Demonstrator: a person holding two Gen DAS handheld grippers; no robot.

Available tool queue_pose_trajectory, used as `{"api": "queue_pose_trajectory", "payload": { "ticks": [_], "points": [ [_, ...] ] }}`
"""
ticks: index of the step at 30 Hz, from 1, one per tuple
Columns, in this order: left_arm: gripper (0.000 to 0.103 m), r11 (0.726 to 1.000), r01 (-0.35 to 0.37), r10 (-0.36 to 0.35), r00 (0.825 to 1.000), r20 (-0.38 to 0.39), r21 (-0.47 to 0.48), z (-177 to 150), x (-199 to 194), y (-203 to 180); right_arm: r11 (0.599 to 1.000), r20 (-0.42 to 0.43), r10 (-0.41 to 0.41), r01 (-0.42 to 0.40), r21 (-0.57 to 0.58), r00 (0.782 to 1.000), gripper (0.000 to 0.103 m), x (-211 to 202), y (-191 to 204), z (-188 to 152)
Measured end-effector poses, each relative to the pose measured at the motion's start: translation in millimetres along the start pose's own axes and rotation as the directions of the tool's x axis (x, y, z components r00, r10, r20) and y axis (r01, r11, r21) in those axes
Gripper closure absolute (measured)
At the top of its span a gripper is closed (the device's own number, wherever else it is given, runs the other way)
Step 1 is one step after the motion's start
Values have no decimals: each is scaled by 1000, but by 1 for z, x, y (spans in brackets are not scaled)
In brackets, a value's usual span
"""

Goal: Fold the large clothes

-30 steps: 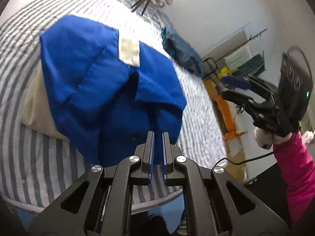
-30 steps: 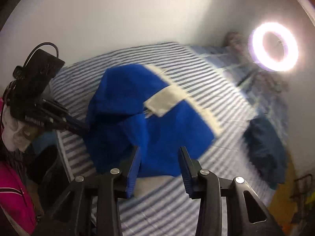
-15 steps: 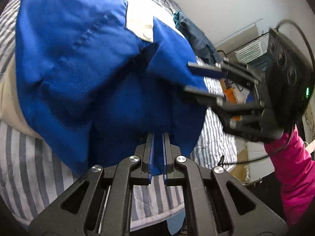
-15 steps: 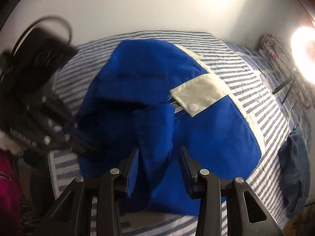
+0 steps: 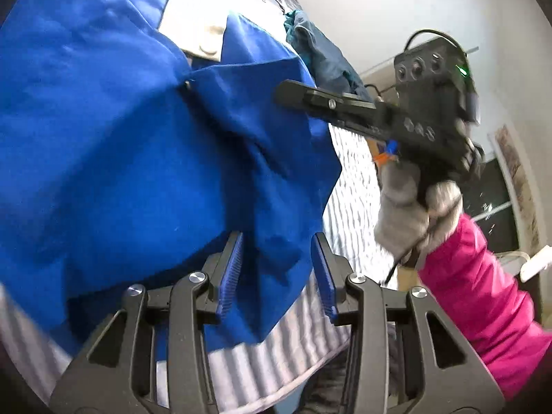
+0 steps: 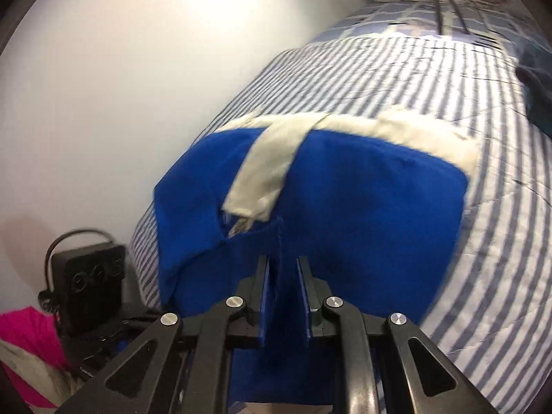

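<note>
The blue garment [image 6: 345, 214] lies on the striped bed [image 6: 396, 79], a fold of it pinched between the narrowed jaws of the right hand-held gripper [image 6: 283, 296]; the left hand-held gripper [image 5: 277, 272] gapes around a hem without clamping, so a one-sided lift could skew the fold (likely); only the left view shows teal clothing [image 5: 324, 58] beyond.

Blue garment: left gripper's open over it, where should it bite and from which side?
Take the near hem corner of the blue garment, coming in from the bed's front edge along the fingers' line. That flap hangs free over the striped sheet and already sits between the open left gripper pads. The right gripper is pinching a central fold, so the outer corner suits the left.
</note>
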State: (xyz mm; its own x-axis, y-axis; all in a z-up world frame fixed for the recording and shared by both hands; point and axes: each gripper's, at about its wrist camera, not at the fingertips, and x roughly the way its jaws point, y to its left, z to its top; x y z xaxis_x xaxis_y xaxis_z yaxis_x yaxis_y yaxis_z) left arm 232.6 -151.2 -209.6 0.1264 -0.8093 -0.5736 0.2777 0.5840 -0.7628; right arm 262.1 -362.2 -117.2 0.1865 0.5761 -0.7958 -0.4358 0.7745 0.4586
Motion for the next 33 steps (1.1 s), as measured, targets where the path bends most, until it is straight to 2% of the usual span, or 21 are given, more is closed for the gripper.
{"api": "queue_pose_trajectory", "payload": {
  "ticks": [1, 2, 3, 6, 8, 9, 11, 14, 16, 17, 18, 20, 22, 24, 26, 28, 30, 32, 33],
  "points": [
    [66, 1000, 7, -6, 1000, 8, -5, 2, 2, 0, 1000, 1, -5, 5, -3, 1000, 87, 3, 2, 0],
    [86, 1000, 9, -9, 1000, 13, -3, 4, 4, 0, 1000, 2, 9, -9, 3, 1000, 95, 5, 3, 0],
    [99, 1000, 0, 0, 1000, 16, -2, 6, 7, 0, 999, 5, 27, -27, 17, 1000, 103, 6, 3, 1],
    [102, 1000, 6, -5, 999, 48, -16, 3, 3, 1, 999, 51, 35, -36, 29, 998, 103, 2, 1, 1],
    [102, 998, -24, 18, 995, 100, 58, -6, -8, -13, 997, 77, 28, -33, 68, 997, 103, -1, -8, 0],
    [103, 991, -62, 46, 991, 129, 118, -12, -13, -23, 994, 71, 28, -35, 107, 997, 103, 2, -17, -2],
    [103, 986, -86, 69, 991, 117, 143, -16, -10, -24, 989, 46, -23, 16, 150, 999, 103, 12, -23, -9],
    [102, 995, -76, 71, 995, 74, 69, -16, -7, -5, 986, 55, -88, 79, 150, 995, 103, 10, -15, -10],
    [102, 994, -79, 75, 996, 49, 80, -18, -15, -6, 983, 99, -155, 144, 112, 983, 91, -6, -2, -11],
    [102, 990, -87, 82, 995, 49, 112, -17, -26, -11, 985, 131, -158, 145, 98, 979, 84, -16, 2, -13],
    [102, 984, -101, 92, 994, 65, 146, -15, -40, -17, 984, 159, -166, 153, 89, 973, 83, -27, 4, -13],
    [101, 971, -143, 118, 984, 137, 192, 1, -68, -25, 980, 197, -189, 172, 100, 962, 82, -42, 0, -9],
    [97, 958, -204, 160, 964, 213, 203, 24, -96, -24, 974, 223, -210, 186, 127, 952, 81, -52, -8, 1],
    [97, 951, -256, 202, 940, 275, 175, 57, -121, -15, 971, 245, -222, 192, 140, 944, 80, -58, -13, 16],
    [97, 945, -279, 226, 933, 279, 170, 88, -133, -2, 967, 254, -249, 224, 122, 935, 80, -57, -13, 33],
    [96, 928, -333, 277, 917, 285, 167, 114, -137, 13, 959, 238, -281, 265, 100, 930, 80, -49, -16, 48],
    [96, 913, -369, 318, 911, 261, 176, 139, -129, 25, 956, 221, -289, 271, 107, 931, 80, -37, -22, 63],
    [96, 921, -349, 313, 928, 203, 174, 163, -112, 36, 956, 212, -289, 268, 122, 934, 80, -30, -32, 72],
    [96, 919, -353, 321, 928, 189, 174, 168, -107, 42, 955, 208, -290, 269, 127, 934, 80, -23, -36, 76]
  ]
}}
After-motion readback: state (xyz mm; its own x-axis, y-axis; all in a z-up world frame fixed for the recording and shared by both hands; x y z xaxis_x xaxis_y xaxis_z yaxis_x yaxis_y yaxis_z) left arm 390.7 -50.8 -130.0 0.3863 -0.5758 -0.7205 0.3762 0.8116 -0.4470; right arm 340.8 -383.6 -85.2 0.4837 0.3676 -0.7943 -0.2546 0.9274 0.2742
